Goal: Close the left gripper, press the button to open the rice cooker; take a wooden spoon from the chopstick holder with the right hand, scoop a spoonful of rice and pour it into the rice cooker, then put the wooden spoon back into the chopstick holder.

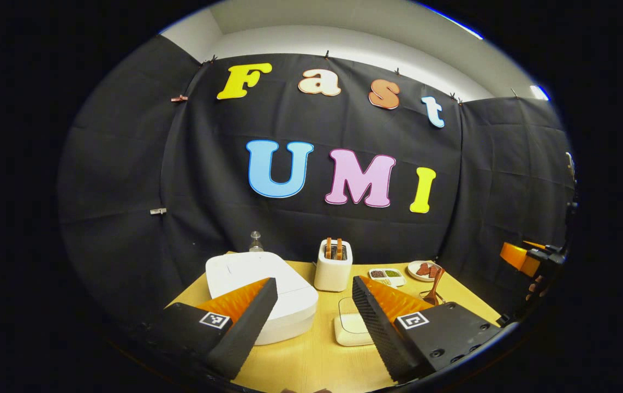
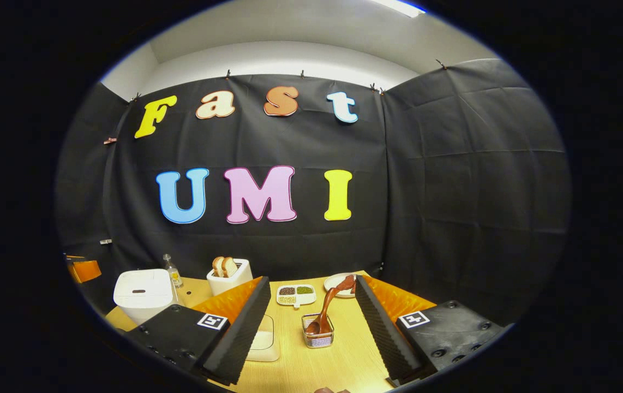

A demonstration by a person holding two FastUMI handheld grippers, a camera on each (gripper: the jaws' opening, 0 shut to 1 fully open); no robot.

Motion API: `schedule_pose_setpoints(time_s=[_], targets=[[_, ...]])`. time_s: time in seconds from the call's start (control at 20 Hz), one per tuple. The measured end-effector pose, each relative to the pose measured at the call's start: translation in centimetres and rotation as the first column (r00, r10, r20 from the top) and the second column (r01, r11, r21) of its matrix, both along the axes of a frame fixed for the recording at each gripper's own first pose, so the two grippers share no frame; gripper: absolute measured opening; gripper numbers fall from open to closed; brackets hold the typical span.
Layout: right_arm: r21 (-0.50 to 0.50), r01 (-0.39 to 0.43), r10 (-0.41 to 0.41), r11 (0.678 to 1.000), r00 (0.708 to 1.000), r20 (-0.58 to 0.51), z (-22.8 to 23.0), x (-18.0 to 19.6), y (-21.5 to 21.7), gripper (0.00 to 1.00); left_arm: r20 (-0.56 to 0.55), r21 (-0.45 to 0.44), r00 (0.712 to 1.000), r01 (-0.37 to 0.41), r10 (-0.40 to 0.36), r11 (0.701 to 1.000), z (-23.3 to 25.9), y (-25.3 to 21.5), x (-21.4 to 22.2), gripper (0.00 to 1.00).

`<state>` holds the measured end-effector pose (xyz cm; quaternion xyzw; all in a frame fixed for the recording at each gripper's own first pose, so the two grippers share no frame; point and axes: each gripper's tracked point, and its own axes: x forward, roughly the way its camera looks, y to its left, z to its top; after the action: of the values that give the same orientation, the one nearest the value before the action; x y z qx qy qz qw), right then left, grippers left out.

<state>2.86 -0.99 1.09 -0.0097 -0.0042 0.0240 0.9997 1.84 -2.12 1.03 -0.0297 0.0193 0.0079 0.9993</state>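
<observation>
The white rice cooker (image 1: 259, 295) stands with its lid down at the table's left, just beyond my left gripper (image 1: 314, 281), which is open and holds nothing. In the right gripper view the cooker (image 2: 142, 295) sits far left. A wooden spoon (image 2: 325, 311) leans in a small clear chopstick holder (image 2: 317, 333), straight ahead of my right gripper (image 2: 311, 279), whose fingers are wide open and apart from it. The spoon (image 1: 434, 286) also appears to the right in the left gripper view. A white square container (image 1: 351, 325) lies between cooker and holder; its contents are hard to make out.
A white toaster (image 2: 229, 275) with bread stands at the back of the wooden table (image 2: 344, 360). Near it are a small bottle (image 2: 169, 270), a divided dish of grains (image 2: 295, 295) and a plate (image 2: 339, 284). Black cloth walls close in behind.
</observation>
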Motion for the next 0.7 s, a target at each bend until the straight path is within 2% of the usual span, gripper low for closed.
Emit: schedule_pose_setpoints(time_s=[0.35,0.7], targets=[[0.012,-0.012,0.012,1.0,1.0,-0.02,0.8,4.0,-0.4,0.98,-0.014,0.032,0.999,-0.048,0.049,0.998,1.5,0.5,3.1,0.96],[0.008,-0.047,0.048,0.999,0.999,-0.022,1.1,7.0,0.3,0.98,-0.046,-0.004,0.993,-0.109,0.109,0.994,2.7,3.3,6.2,0.95]])
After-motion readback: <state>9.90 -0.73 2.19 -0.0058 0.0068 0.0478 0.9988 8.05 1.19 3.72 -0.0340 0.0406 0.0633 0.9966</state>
